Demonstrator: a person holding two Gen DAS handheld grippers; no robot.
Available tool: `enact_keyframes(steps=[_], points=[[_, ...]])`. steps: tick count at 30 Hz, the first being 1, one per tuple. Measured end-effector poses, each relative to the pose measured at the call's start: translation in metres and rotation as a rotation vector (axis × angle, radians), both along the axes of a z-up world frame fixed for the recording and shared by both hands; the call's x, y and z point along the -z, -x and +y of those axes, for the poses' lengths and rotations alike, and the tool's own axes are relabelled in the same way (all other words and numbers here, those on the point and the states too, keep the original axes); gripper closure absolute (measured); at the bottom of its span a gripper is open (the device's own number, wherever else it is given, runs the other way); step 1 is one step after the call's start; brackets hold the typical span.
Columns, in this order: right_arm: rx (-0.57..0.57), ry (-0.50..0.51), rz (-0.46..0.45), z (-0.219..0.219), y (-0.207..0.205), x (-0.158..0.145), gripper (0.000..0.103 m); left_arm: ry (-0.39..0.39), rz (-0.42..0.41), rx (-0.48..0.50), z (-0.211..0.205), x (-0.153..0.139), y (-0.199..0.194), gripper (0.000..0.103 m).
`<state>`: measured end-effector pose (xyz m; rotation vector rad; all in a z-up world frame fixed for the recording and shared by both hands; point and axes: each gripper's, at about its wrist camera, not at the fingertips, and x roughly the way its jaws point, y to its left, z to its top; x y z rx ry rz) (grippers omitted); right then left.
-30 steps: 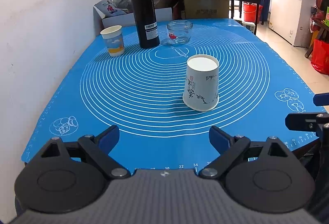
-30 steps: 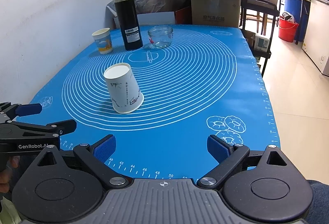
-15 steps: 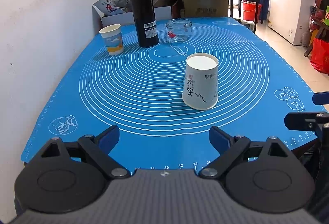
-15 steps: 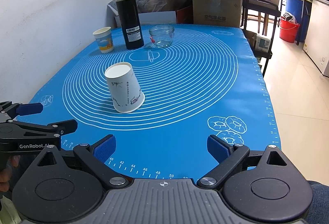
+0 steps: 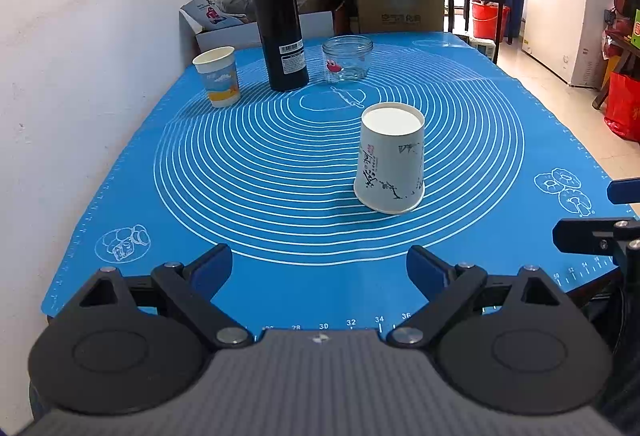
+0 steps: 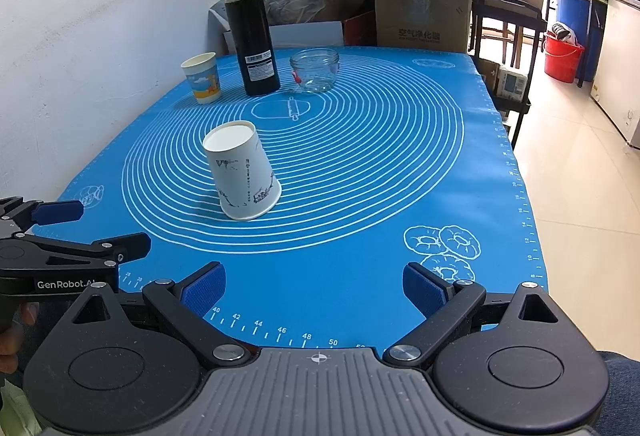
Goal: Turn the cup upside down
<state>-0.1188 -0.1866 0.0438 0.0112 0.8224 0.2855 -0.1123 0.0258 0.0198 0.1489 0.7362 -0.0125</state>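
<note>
The white paper cup [image 5: 390, 159] stands in the middle of the frame, right of centre in the left view and left of centre in the right view [image 6: 242, 171]. It rests rim-down on the blue mat [image 5: 280, 175], its closed base facing up, so it looks as if the flip is already done. Both tools sit at the bottom edge of their frames, well apart from the cup. The left gripper [image 5: 319, 268] has its fingers spread wide with nothing between them, and the right gripper [image 6: 314, 286] is likewise spread and empty. At the upper left of the frame stand a second paper cup [image 5: 218, 75], a black flask [image 5: 280, 35] and a glass jar [image 5: 347, 57], all untouched. My judgement is that the remaining step is only to hold back clear; if another flip is wanted, one gripper must reach forward and close round the cup's side.
</note>
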Motion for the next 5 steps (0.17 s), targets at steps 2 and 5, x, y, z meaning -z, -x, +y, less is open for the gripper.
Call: enact_keyframes(steps=[2, 5], points=[[-0.001, 0.000, 0.000, 0.0000, 0.0001, 0.0000, 0.006, 0.000, 0.001, -0.002, 0.0002, 0.0001, -0.0006, 0.010], [-0.003, -0.001, 0.001, -0.0002, -0.0001, 0.0002, 0.006, -0.003, 0.001, -0.001, -0.0003, 0.0004, -0.0012, 0.010]])
